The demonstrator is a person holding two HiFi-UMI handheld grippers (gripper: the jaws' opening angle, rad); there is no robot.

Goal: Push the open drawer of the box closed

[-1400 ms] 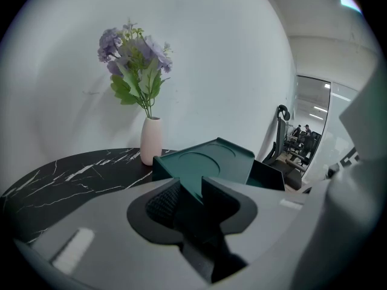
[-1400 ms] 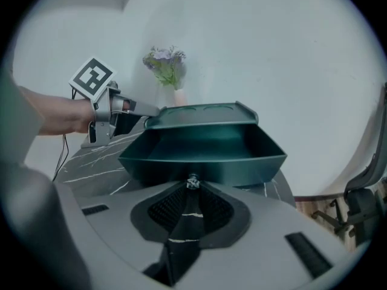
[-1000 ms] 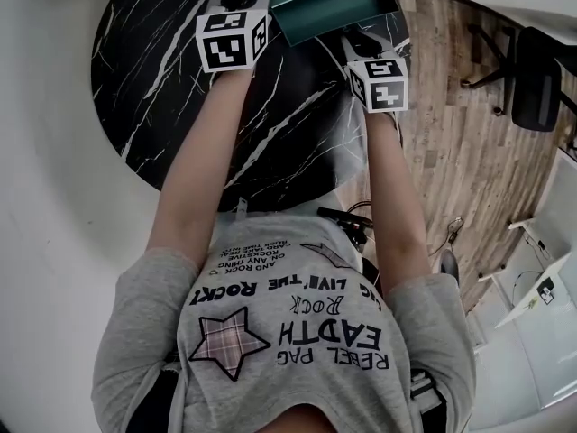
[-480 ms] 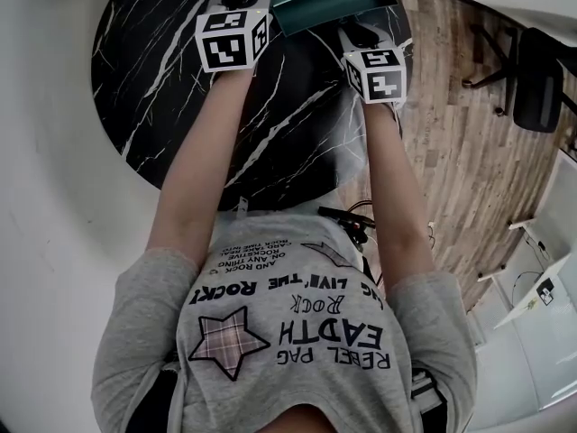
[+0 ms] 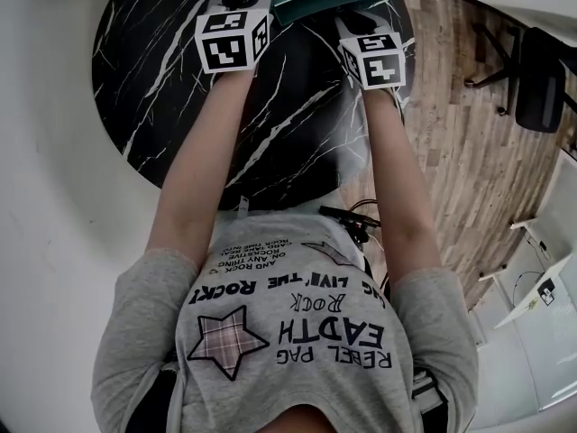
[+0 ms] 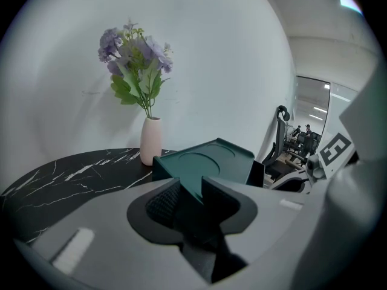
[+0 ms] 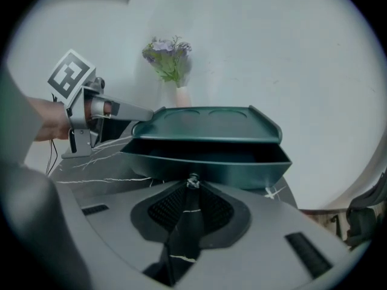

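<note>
Black marble table [image 5: 153, 70] bears the green box [image 7: 211, 121] at its far side, drawer [image 7: 205, 162] partly out; with my left gripper [image 6: 192, 199] clamped on a box corner and my right gripper [image 7: 192, 186], jaws together, at the drawer front, I judge the push begun, needing a straight shove home.

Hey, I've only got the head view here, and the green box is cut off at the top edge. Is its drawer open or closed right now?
Observer: Open. In the right gripper view the drawer juts out below the top of the box, with a dark gap above it.
Operator: Where's the right claw on it?
Observer: The right claw is shut, with its tips right at the small knob on the drawer front.
Operator: And the left one?
Observer: The left claw is clamped on a corner of the box.
</note>
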